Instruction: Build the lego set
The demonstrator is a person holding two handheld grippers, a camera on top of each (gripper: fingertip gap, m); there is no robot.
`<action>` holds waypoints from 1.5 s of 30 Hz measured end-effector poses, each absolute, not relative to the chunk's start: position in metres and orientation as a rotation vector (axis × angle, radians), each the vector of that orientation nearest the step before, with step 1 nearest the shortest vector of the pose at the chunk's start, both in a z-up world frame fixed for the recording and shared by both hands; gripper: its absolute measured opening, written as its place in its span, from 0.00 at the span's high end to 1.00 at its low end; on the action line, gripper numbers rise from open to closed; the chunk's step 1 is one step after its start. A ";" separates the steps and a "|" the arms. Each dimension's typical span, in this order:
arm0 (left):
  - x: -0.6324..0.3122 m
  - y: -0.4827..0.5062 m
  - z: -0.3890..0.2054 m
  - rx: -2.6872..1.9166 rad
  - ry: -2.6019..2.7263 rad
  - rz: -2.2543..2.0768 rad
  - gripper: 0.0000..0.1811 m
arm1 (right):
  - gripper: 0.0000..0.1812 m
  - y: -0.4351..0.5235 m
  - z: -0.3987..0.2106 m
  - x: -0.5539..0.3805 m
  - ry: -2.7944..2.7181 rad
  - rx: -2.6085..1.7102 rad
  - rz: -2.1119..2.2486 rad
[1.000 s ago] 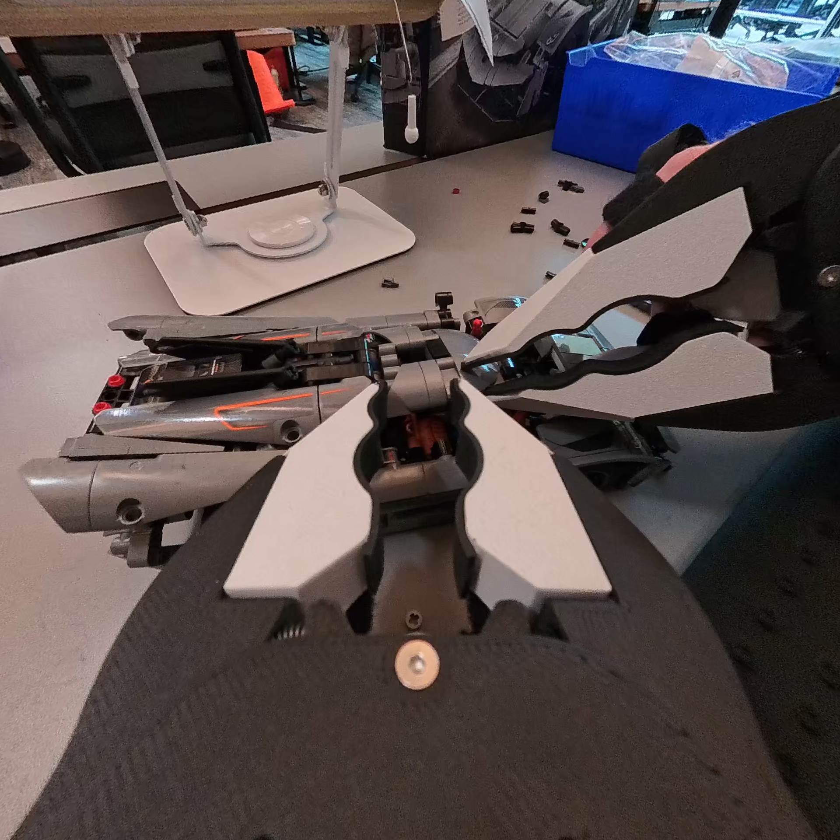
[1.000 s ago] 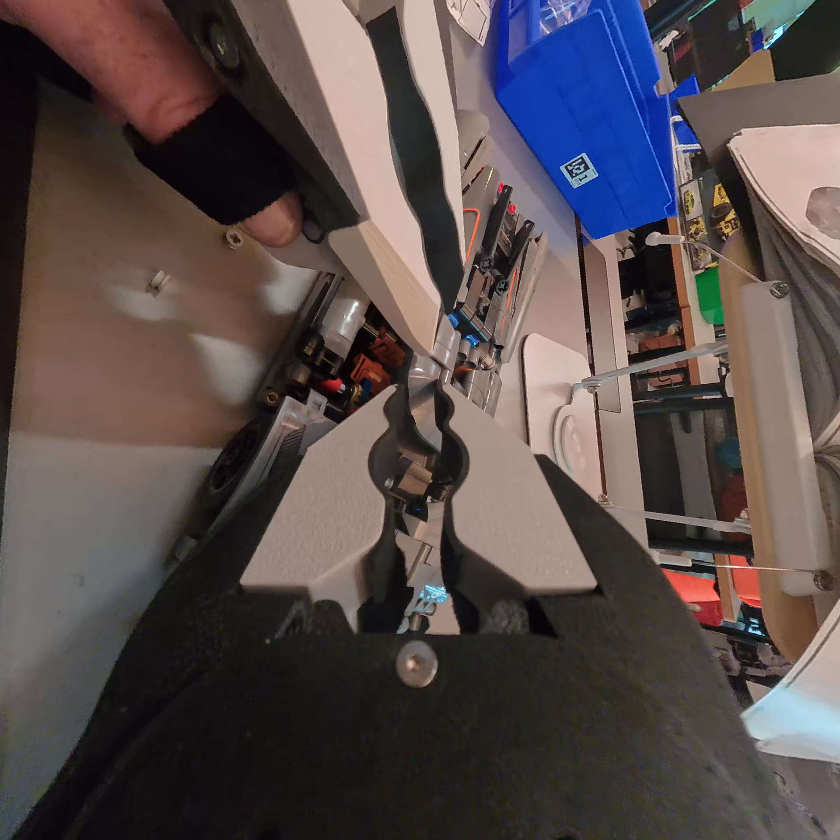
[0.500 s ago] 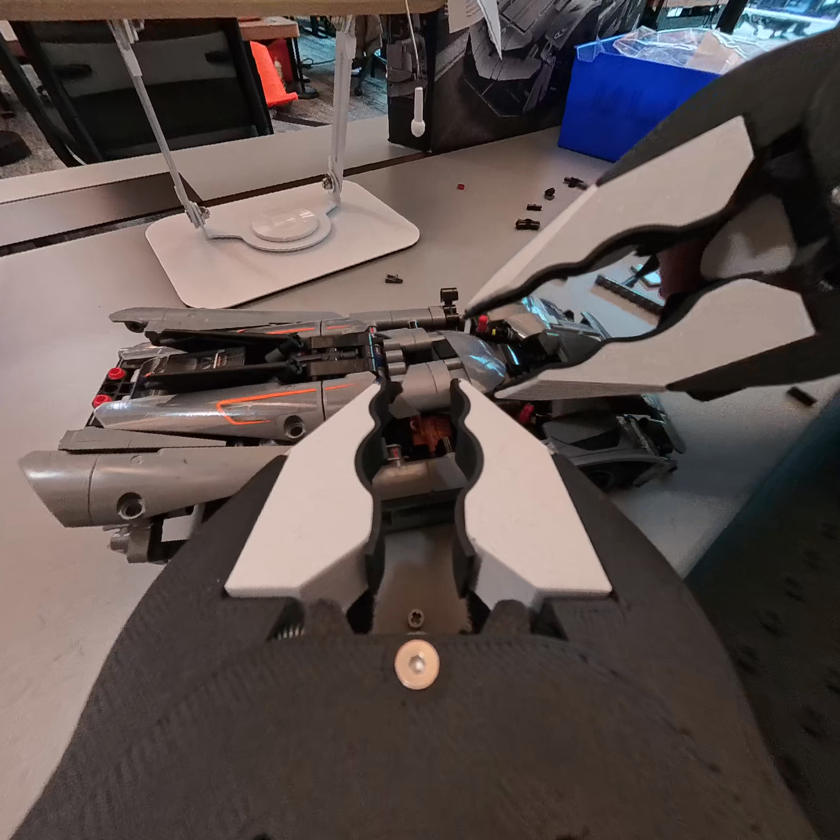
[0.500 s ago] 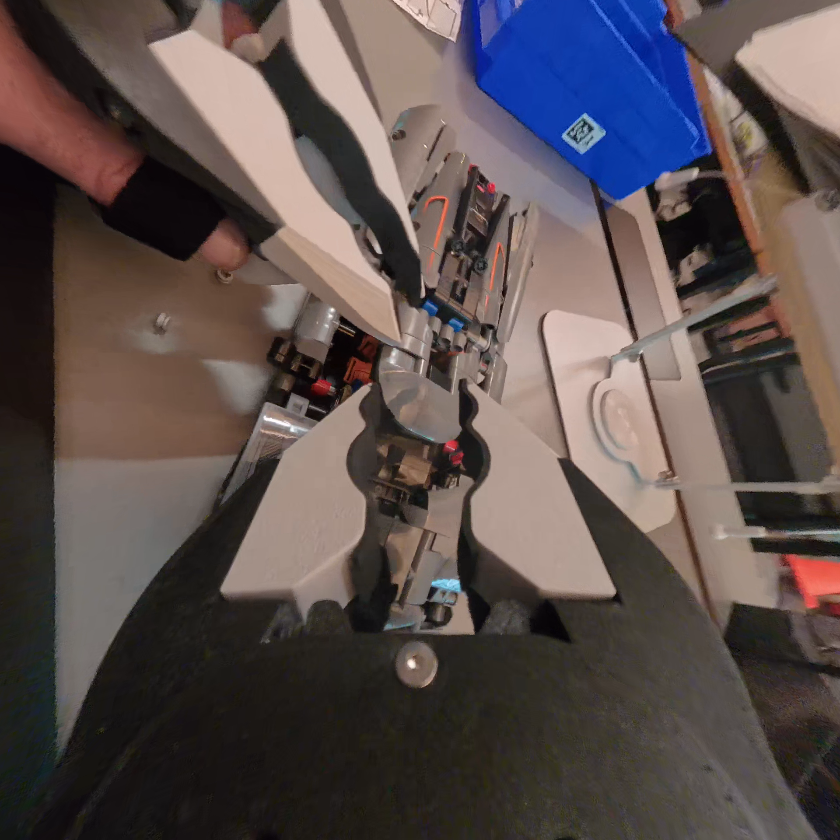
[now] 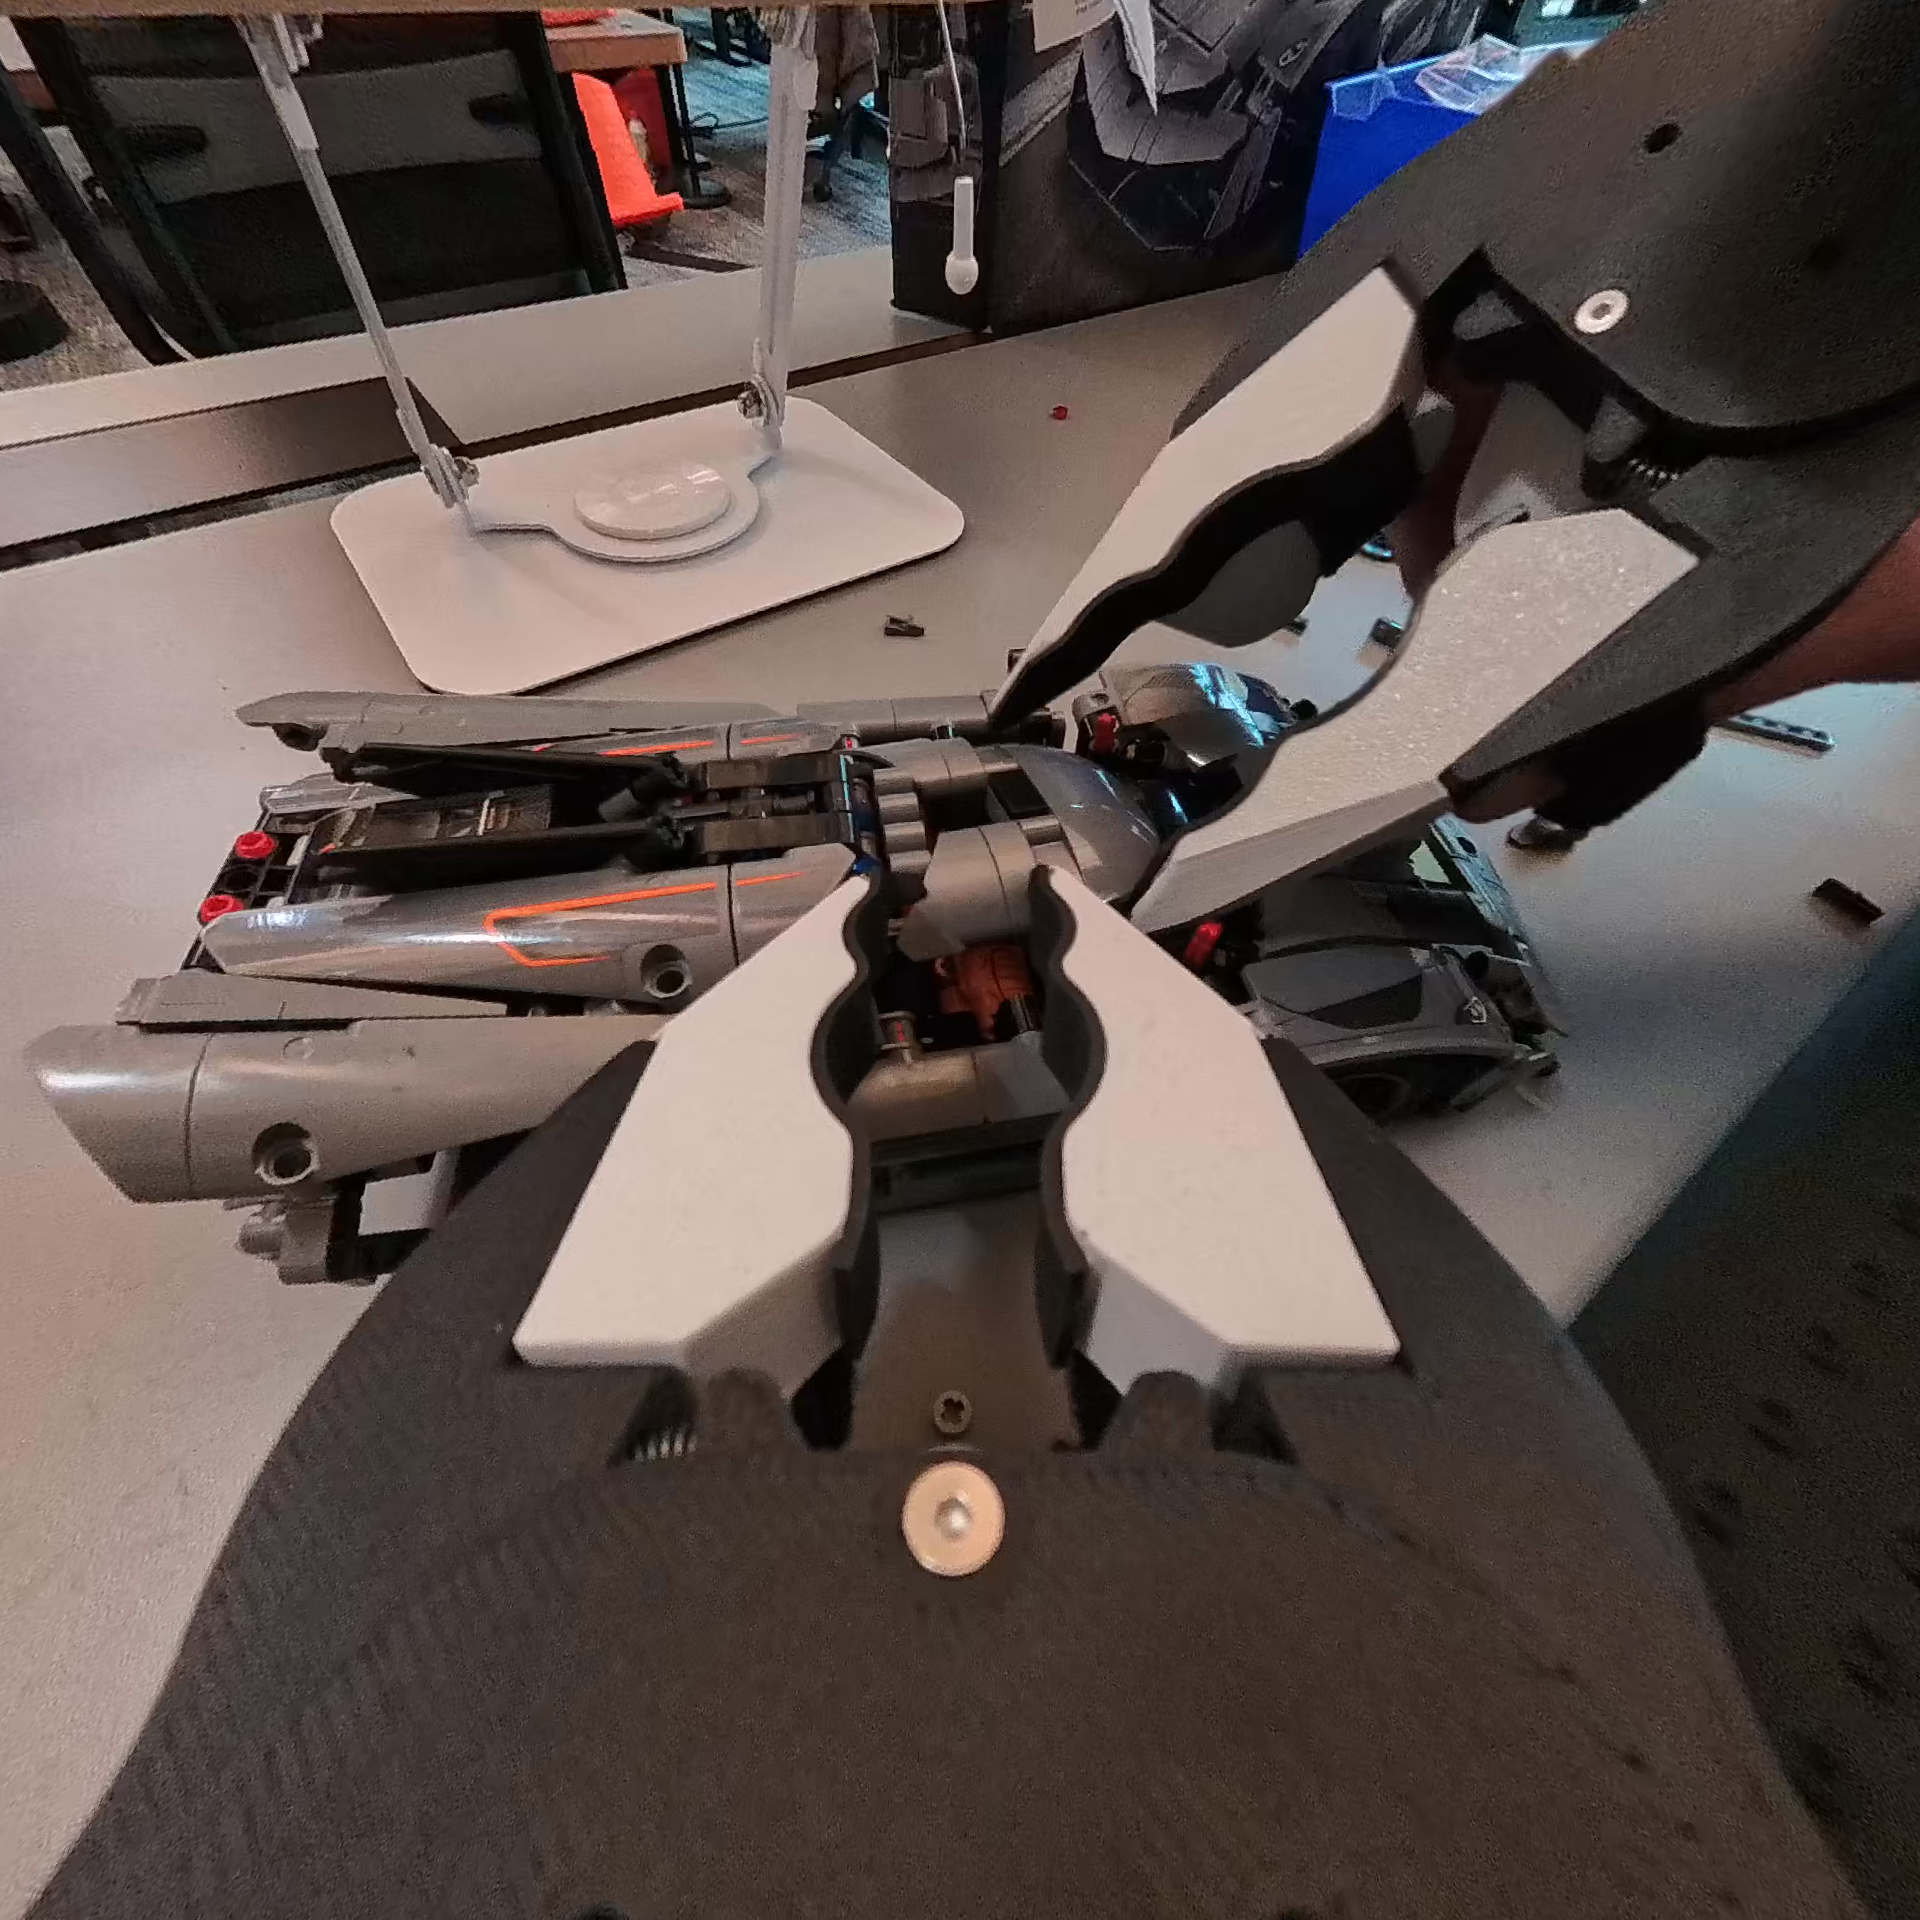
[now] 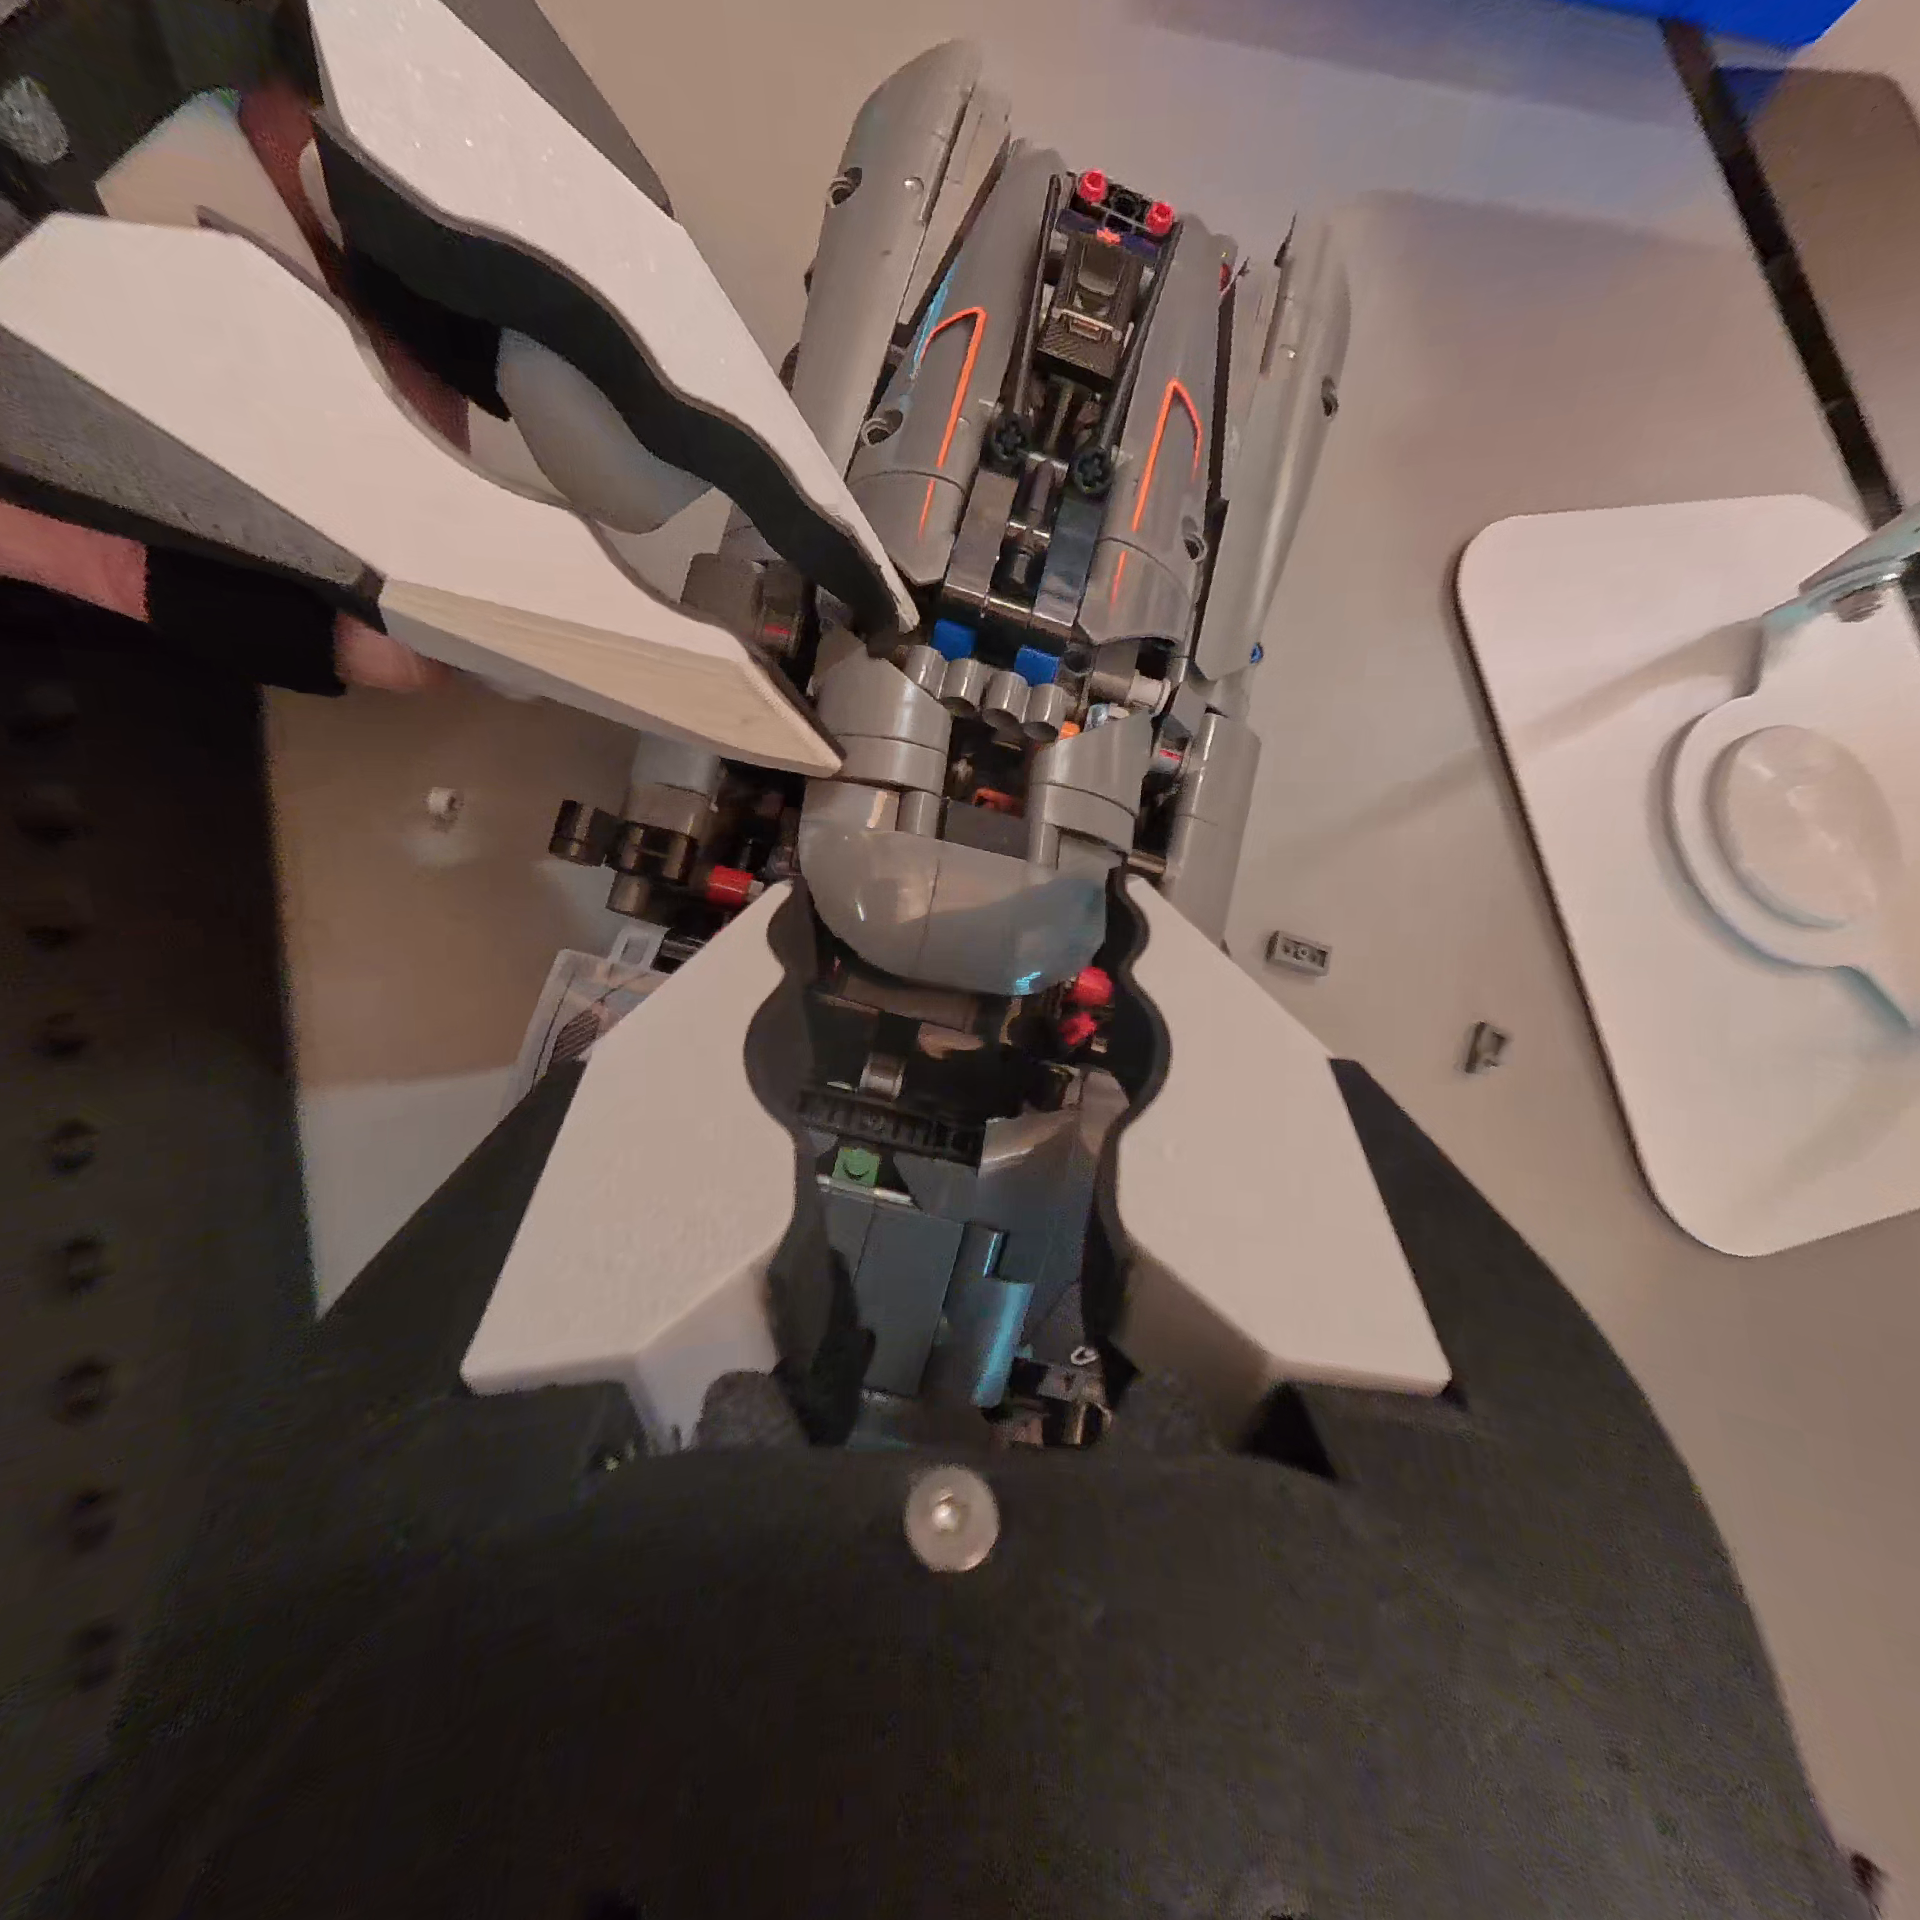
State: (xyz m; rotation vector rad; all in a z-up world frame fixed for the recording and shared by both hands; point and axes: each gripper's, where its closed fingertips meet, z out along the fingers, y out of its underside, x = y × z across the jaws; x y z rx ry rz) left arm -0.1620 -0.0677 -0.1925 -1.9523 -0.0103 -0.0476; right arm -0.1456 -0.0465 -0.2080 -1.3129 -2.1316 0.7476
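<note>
Now two hand-held grippers, left (image 5: 954, 883) and right (image 6: 954, 904), flank one lego model (image 5: 582, 914).

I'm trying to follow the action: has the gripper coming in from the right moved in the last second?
Yes. In the left wrist view the right gripper has lifted and opened wider above the grey lego car, while the white stand base stays put.

One model, two grippers, a scatter of spare bits.

One grey lego car (image 5: 644, 925) mid-frame; two grippers, left gripper (image 5: 956, 883) and right gripper (image 6: 956, 894); one white stand base (image 5: 644, 551) upper left; one blue bin (image 5: 1371, 156) upper right; several loose dark pieces (image 5: 904, 627).
</note>
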 end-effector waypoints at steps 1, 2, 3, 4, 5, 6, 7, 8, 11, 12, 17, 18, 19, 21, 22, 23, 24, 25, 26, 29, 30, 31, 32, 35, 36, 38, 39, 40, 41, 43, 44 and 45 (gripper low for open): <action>-0.162 -0.068 -0.193 -1.956 -0.012 -0.048 0.86 | 0.71 -0.047 -0.209 -0.146 -2.141 -1.335 0.771; -0.162 -0.068 -0.193 -1.956 -0.013 -0.050 0.86 | 0.70 -0.047 -0.209 -0.146 -2.145 -1.355 0.791; -0.162 -0.068 -0.193 -1.955 -0.013 -0.051 0.86 | 0.69 -0.046 -0.210 -0.146 -2.149 -1.373 0.804; -0.162 -0.068 -0.193 -1.956 -0.013 -0.053 0.86 | 0.68 -0.045 -0.211 -0.146 -2.153 -1.396 0.816; -0.162 -0.067 -0.194 -1.956 -0.013 -0.053 0.86 | 0.67 -0.044 -0.211 -0.146 -2.155 -1.415 0.827; -0.162 -0.067 -0.194 -1.957 -0.013 -0.053 0.86 | 0.66 -0.044 -0.212 -0.146 -2.157 -1.426 0.832; -0.162 -0.067 -0.194 -1.958 -0.013 -0.053 0.86 | 0.66 -0.044 -0.213 -0.146 -2.159 -1.436 0.834; -0.162 -0.067 -0.194 -1.959 -0.013 -0.054 0.86 | 0.65 -0.043 -0.213 -0.146 -2.159 -1.448 0.835; -0.162 -0.067 -0.194 -1.959 -0.014 -0.053 0.86 | 0.64 -0.044 -0.214 -0.146 -2.159 -1.481 0.845; -0.162 -0.067 -0.194 -1.958 -0.015 -0.053 0.86 | 0.64 -0.044 -0.214 -0.146 -2.160 -1.493 0.851; -0.163 -0.067 -0.193 -1.954 -0.021 -0.050 0.86 | 0.65 -0.044 -0.212 -0.148 -2.176 -1.470 0.836; -0.164 -0.067 -0.193 -1.952 -0.024 -0.047 0.86 | 0.66 -0.045 -0.212 -0.148 -2.174 -1.461 0.838; -0.164 -0.068 -0.193 -1.949 -0.026 -0.047 0.86 | 0.67 -0.045 -0.211 -0.149 -2.173 -1.460 0.846; -0.165 -0.068 -0.191 -1.940 -0.030 -0.053 0.86 | 0.70 -0.047 -0.208 -0.148 -2.177 -1.458 0.859; -0.165 -0.068 -0.191 -1.940 -0.032 -0.054 0.86 | 0.71 -0.047 -0.209 -0.148 -2.180 -1.457 0.855; -0.165 -0.068 -0.192 -1.943 -0.031 -0.055 0.86 | 0.70 -0.046 -0.209 -0.148 -2.181 -1.455 0.847; -0.165 -0.067 -0.192 -1.944 -0.030 -0.053 0.86 | 0.70 -0.046 -0.209 -0.148 -2.184 -1.455 0.842; -0.164 -0.067 -0.192 -1.946 -0.027 -0.052 0.86 | 0.69 -0.046 -0.210 -0.147 -2.186 -1.468 0.845; -0.164 -0.067 -0.192 -1.947 -0.025 -0.052 0.86 | 0.66 -0.045 -0.211 -0.146 -2.187 -1.492 0.849; -0.162 -0.067 -0.195 -1.961 -0.017 -0.060 0.87 | 0.64 -0.045 -0.216 -0.145 -2.196 -1.548 0.845; -0.162 -0.067 -0.195 -1.962 -0.013 -0.060 0.87 | 0.64 -0.045 -0.217 -0.145 -2.200 -1.555 0.834; -0.162 -0.067 -0.195 -1.961 -0.012 -0.057 0.87 | 0.64 -0.045 -0.217 -0.145 -2.204 -1.552 0.824; -0.162 -0.067 -0.195 -1.961 -0.013 -0.057 0.87 | 0.64 -0.045 -0.217 -0.145 -2.209 -1.551 0.820; -0.163 -0.067 -0.195 -1.960 -0.018 -0.059 0.87 | 0.64 -0.045 -0.217 -0.146 -2.217 -1.553 0.834; -0.163 -0.067 -0.194 -1.959 -0.017 -0.059 0.87 | 0.65 -0.045 -0.217 -0.146 -2.216 -1.551 0.839; -0.163 -0.067 -0.194 -1.957 -0.018 -0.056 0.87 | 0.65 -0.045 -0.216 -0.146 -2.210 -1.541 0.847; -0.163 -0.067 -0.193 -1.952 -0.015 -0.053 0.87 | 0.65 -0.045 -0.216 -0.147 -2.206 -1.537 0.852; -0.162 -0.068 -0.191 -1.945 -0.011 -0.049 0.87 | 0.65 -0.045 -0.216 -0.147 -2.201 -1.534 0.858; -0.163 -0.068 -0.189 -1.935 -0.011 -0.039 0.86 | 0.65 -0.045 -0.216 -0.146 -2.196 -1.534 0.863; -0.166 -0.071 -0.180 -1.892 -0.021 -0.022 0.86 | 0.65 -0.045 -0.215 -0.146 -2.186 -1.530 0.861; -0.168 -0.073 -0.173 -1.858 -0.026 -0.019 0.86 | 0.65 -0.045 -0.215 -0.145 -2.181 -1.522 0.856; -0.170 -0.076 -0.167 -1.828 -0.029 -0.013 0.86 | 0.65 -0.044 -0.214 -0.145 -2.176 -1.510 0.847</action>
